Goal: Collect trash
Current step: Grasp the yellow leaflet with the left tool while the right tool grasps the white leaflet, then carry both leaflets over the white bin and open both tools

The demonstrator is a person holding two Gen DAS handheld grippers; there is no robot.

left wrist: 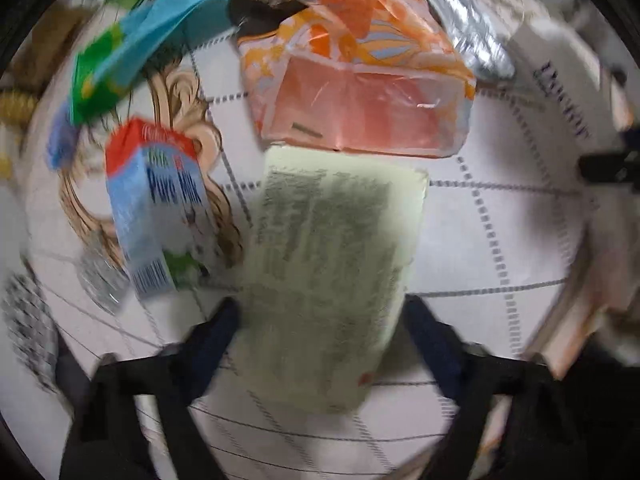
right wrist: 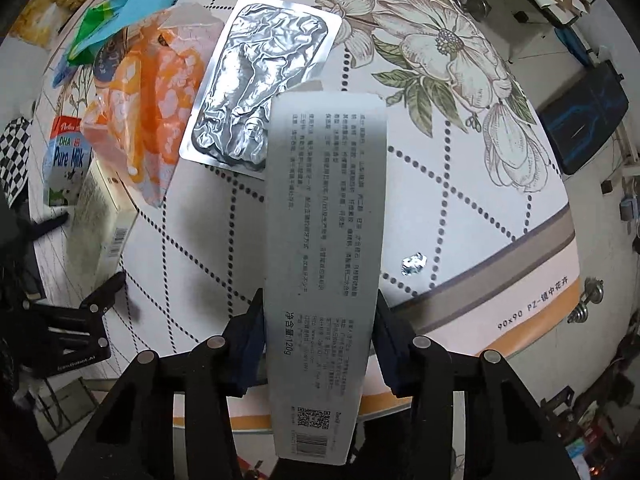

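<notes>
My left gripper (left wrist: 320,312) is shut on a pale cream carton (left wrist: 332,272) with printed text and holds it over the table; the view is blurred. The same carton shows in the right wrist view (right wrist: 106,208). My right gripper (right wrist: 320,312) is shut on a long grey printed box (right wrist: 326,240), held above the table near its front edge. On the table lie an orange plastic wrapper (left wrist: 360,80) (right wrist: 148,108), a Pure Milk carton (left wrist: 160,204) (right wrist: 66,164), a silver foil pouch (right wrist: 260,88) (left wrist: 464,28) and a blue-green wrapper (left wrist: 152,40) (right wrist: 120,16).
The table wears a white floral cloth (right wrist: 460,184) with dotted lines. A small foil scrap (right wrist: 414,263) lies near the right edge. A black bag (right wrist: 584,116) sits on the floor at the right. The left gripper's body (right wrist: 76,332) shows at lower left.
</notes>
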